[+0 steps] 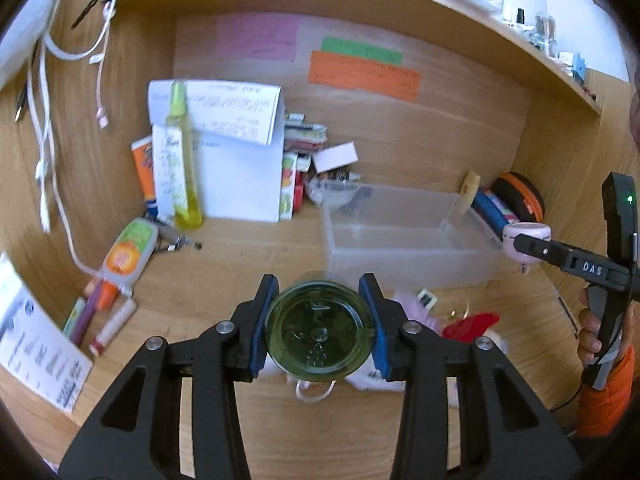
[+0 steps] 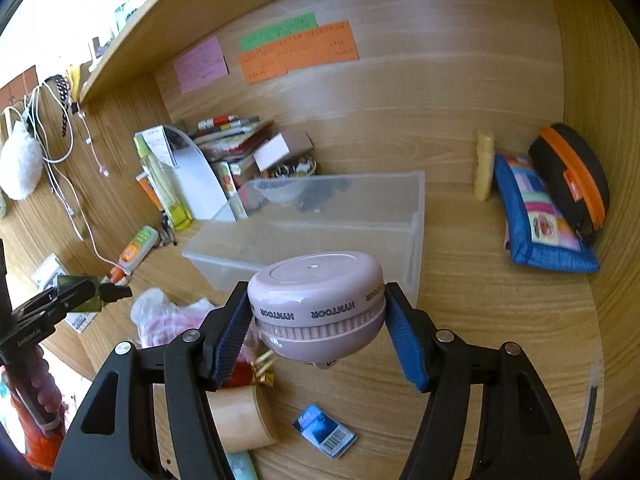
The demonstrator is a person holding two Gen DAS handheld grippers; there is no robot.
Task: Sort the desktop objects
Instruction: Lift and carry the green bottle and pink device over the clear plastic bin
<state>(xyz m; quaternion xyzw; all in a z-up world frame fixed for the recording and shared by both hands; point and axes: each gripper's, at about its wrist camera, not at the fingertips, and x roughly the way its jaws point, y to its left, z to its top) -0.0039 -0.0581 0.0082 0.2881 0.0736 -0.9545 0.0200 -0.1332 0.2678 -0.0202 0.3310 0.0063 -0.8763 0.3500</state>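
Observation:
My left gripper (image 1: 319, 330) is shut on a round green glass jar (image 1: 319, 336), held above the desk just in front of the clear plastic bin (image 1: 408, 256). My right gripper (image 2: 316, 320) is shut on a round pink device marked HYNTOOR (image 2: 316, 296), held above the desk in front of the same bin (image 2: 320, 236). In the left wrist view the right gripper (image 1: 532, 246) holds the pink device (image 1: 526, 236) at the bin's right end. In the right wrist view the left gripper (image 2: 92, 294) shows at far left with the green jar (image 2: 78, 292).
A yellow-green bottle (image 1: 182, 160), papers and small boxes (image 1: 298, 160) stand at the back left. Pens and a tube (image 1: 128, 252) lie left. A blue pouch (image 2: 536, 216) and black-orange case (image 2: 568, 176) lie right. A tape roll (image 2: 240, 420), blue packet (image 2: 324, 430) and pink cloth (image 2: 168, 320) lie near.

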